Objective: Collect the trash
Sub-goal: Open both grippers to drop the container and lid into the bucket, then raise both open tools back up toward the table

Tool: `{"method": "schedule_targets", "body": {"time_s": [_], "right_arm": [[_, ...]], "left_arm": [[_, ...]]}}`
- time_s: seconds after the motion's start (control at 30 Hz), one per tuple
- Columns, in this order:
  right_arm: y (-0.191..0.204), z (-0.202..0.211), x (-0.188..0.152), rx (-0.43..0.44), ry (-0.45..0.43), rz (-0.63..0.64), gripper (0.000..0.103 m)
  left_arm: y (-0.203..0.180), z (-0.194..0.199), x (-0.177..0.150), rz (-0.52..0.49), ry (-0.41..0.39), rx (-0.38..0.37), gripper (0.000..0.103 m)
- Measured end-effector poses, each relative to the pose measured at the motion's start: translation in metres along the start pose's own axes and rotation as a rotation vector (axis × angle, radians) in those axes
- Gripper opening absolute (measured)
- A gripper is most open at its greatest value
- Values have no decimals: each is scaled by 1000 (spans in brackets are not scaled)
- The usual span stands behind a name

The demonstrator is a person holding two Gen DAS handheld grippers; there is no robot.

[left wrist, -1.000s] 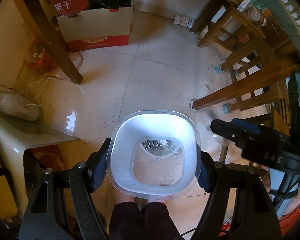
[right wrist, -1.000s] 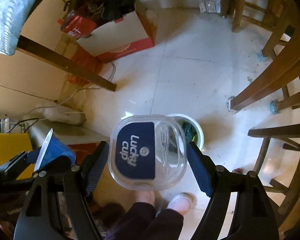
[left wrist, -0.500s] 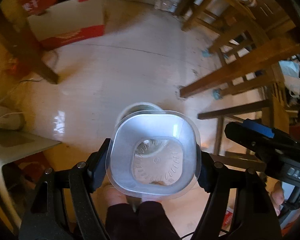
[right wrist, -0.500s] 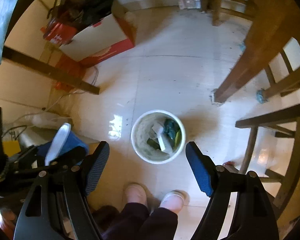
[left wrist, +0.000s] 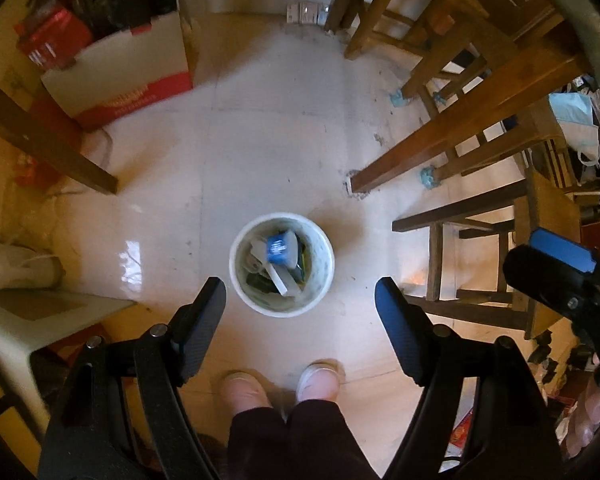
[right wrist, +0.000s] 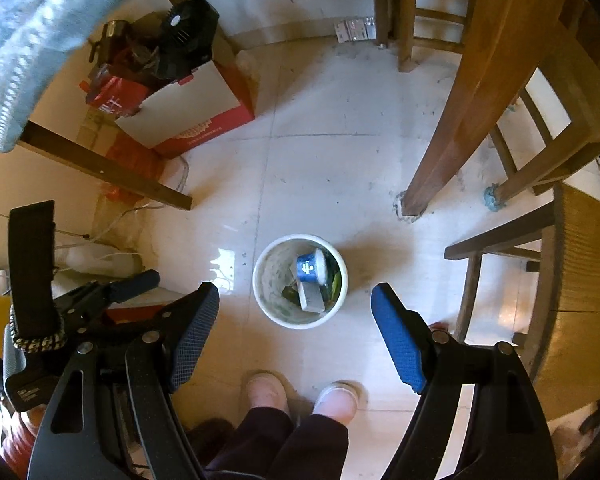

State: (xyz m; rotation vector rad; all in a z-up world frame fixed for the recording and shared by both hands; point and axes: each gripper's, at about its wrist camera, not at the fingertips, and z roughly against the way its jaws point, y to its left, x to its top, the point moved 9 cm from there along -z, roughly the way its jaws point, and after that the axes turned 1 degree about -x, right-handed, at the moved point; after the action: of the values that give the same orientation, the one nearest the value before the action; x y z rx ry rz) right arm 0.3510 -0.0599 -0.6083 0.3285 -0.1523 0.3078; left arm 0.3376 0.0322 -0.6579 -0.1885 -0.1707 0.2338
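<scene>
Tiled floor (left wrist: 284, 128), white bin (left wrist: 236, 280) between chairs.
Left gripper (left wrist: 300, 304) and right gripper (right wrist: 296, 312) hang spread and empty above it; blue-label cup (right wrist: 310, 266) lies inside.

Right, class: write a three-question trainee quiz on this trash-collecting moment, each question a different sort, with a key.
1. True or false: the left gripper is shut on a clear plastic cup.
2. Multiple choice: where is the blue-labelled cup?
A. In the right gripper
B. On the wooden chair
C. Inside the white bin
3. Fill in: the white bin stands on the tiled ____, just ahead of the person's feet.

Key
1. False: its jaws are wide apart and empty.
2. C: it lies on its side among the other trash.
3. floor
</scene>
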Motion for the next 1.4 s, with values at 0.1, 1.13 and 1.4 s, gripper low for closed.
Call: {"method": "schedule_targets", "body": {"time_s": [0.1, 1.13, 1.4], "right_arm": [[7, 22, 4, 1, -15, 7, 76], [166, 423, 25, -93, -600, 116, 76], [181, 495, 25, -168, -816, 126, 76]], "left_arm": [[-1, 37, 5, -17, -35, 10, 76], [-43, 523, 28, -224, -713, 36, 76], [-45, 586, 33, -233, -849, 11, 82]]}}
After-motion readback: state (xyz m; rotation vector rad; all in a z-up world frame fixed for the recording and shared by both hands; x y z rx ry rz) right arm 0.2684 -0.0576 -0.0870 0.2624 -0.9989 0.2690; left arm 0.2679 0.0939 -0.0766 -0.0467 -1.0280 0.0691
